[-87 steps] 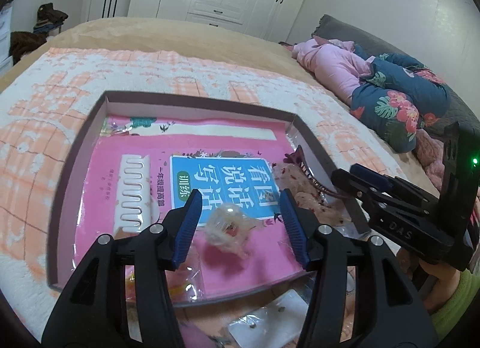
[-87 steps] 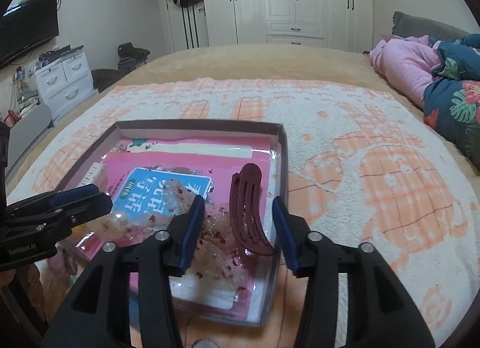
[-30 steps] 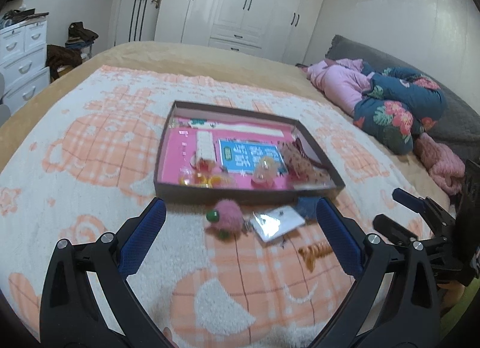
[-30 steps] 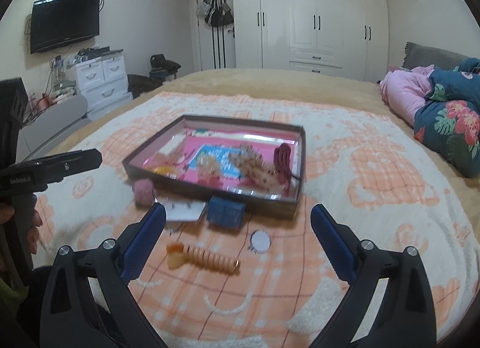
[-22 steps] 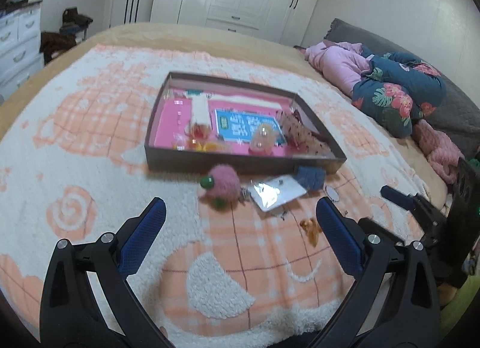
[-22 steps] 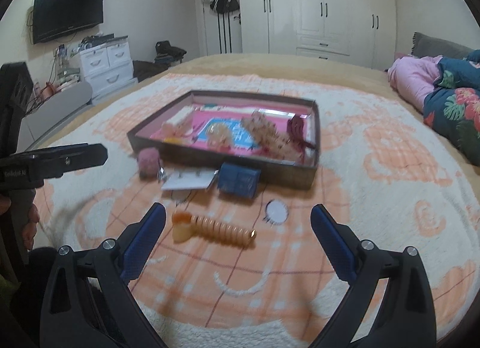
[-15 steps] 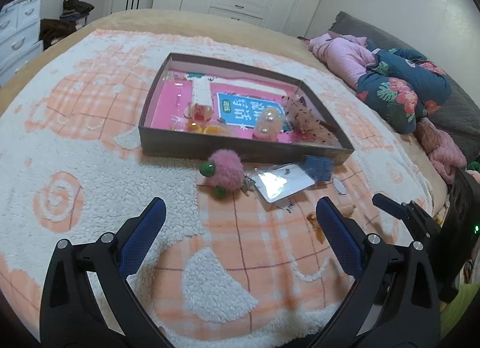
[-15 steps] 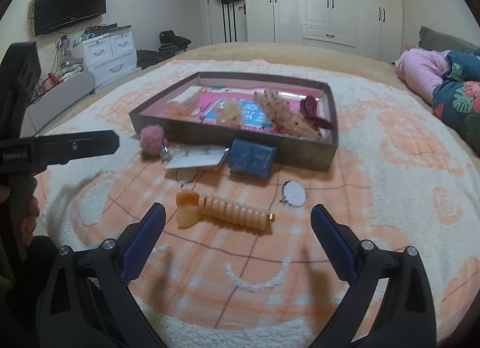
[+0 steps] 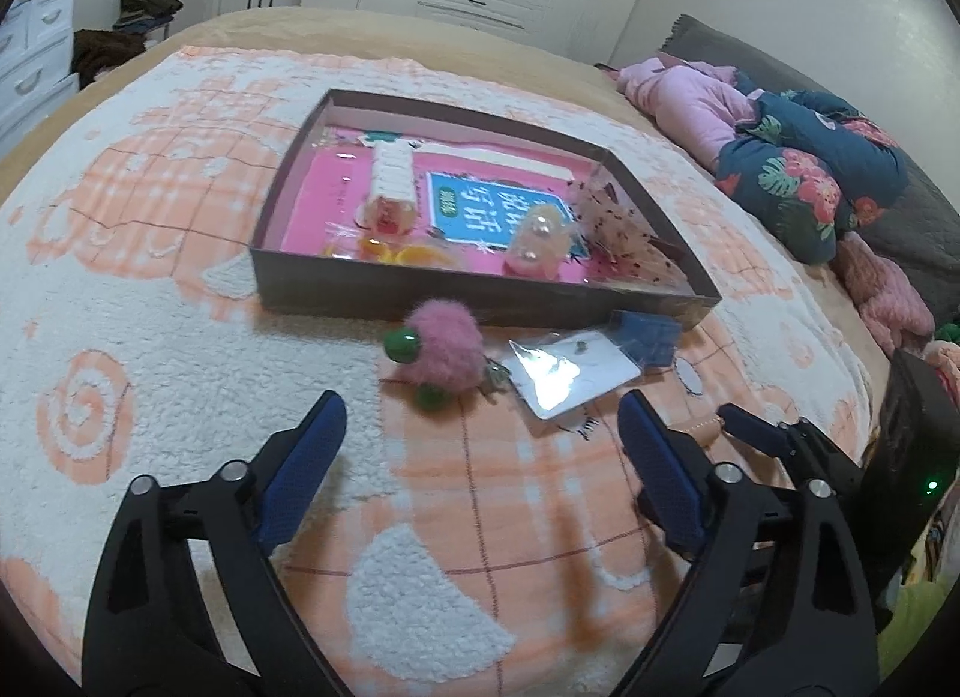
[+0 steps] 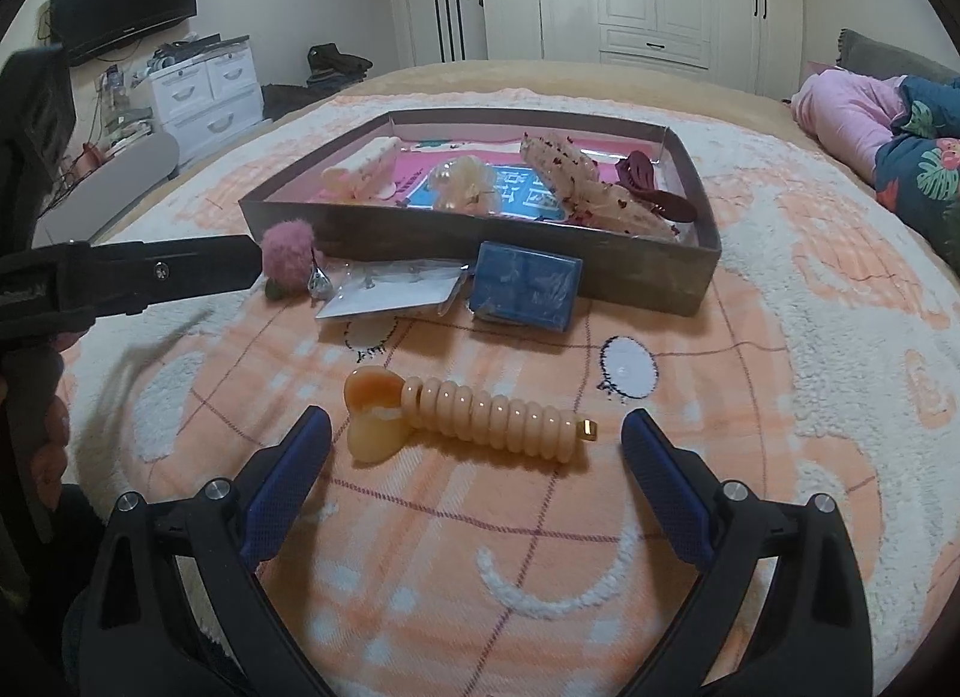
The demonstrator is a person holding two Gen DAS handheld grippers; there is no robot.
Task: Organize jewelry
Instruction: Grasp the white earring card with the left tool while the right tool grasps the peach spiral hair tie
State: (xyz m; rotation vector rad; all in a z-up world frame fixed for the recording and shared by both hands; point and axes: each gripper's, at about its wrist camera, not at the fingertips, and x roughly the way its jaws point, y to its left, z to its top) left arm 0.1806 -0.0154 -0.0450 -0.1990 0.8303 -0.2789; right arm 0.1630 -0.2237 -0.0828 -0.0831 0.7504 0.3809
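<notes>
My right gripper (image 10: 474, 466) is spread wide around the ribbed peach plastic hair clip (image 10: 465, 418), which lies well short of the brown cardboard tray (image 10: 630, 271). I'd pinch its ribbed middle squarely. My left gripper (image 9: 480, 451), also spread, holds nothing.

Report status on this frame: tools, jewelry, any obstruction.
Left tool open, empty. Right tool open, empty, over the peach hair clip on the blanket. Pink pompom, blue box outside the tray. No obstruction.
</notes>
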